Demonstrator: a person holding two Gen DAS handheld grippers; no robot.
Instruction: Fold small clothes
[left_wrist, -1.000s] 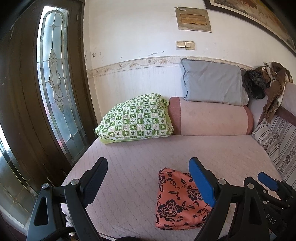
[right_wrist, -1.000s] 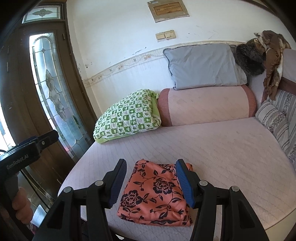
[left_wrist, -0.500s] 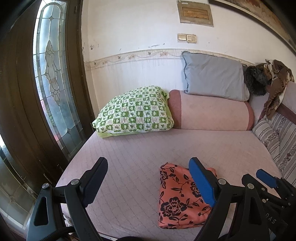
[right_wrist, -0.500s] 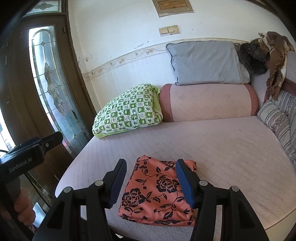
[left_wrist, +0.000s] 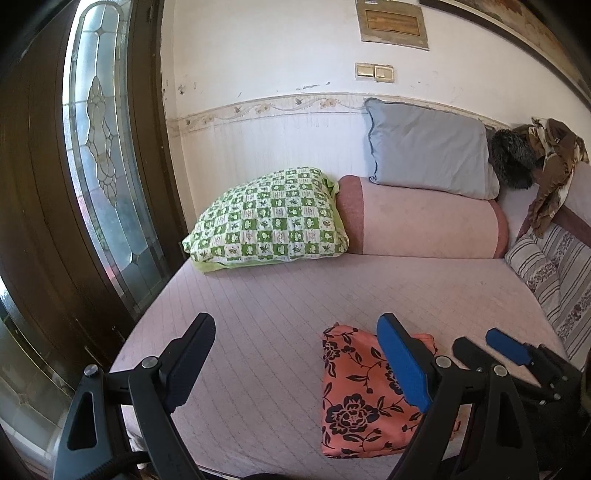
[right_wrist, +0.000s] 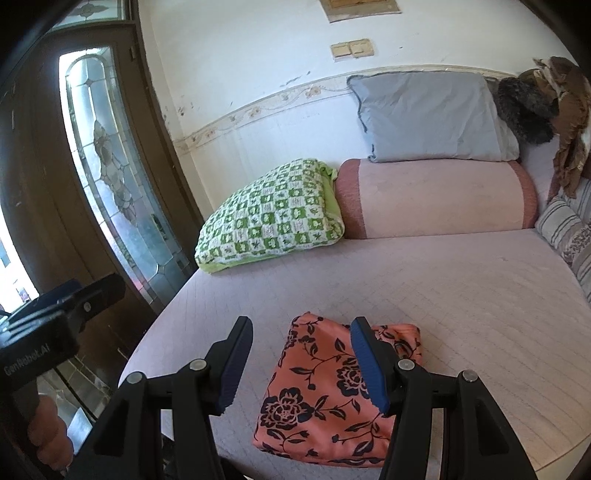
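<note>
Finishing looks near: the folded floral garment (right_wrist: 332, 391) lies at the bed's (right_wrist: 461, 295) front edge; both claws, left (left_wrist: 295, 365) and right (right_wrist: 303, 365), hover apart, empty—press creases flat, gently.

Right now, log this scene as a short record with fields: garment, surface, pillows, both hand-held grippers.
garment: orange floral cloth, folded into a compact pad, lying flat near the front edge of the bed
surface: pink quilted bed cover
pillows: green checked pillow beside a pink bolster; grey pillow on top of the bolster
left hand-held gripper: open, empty, over bare cover to the left of the cloth
right hand-held gripper: open, above the cloth, not gripping it
</note>
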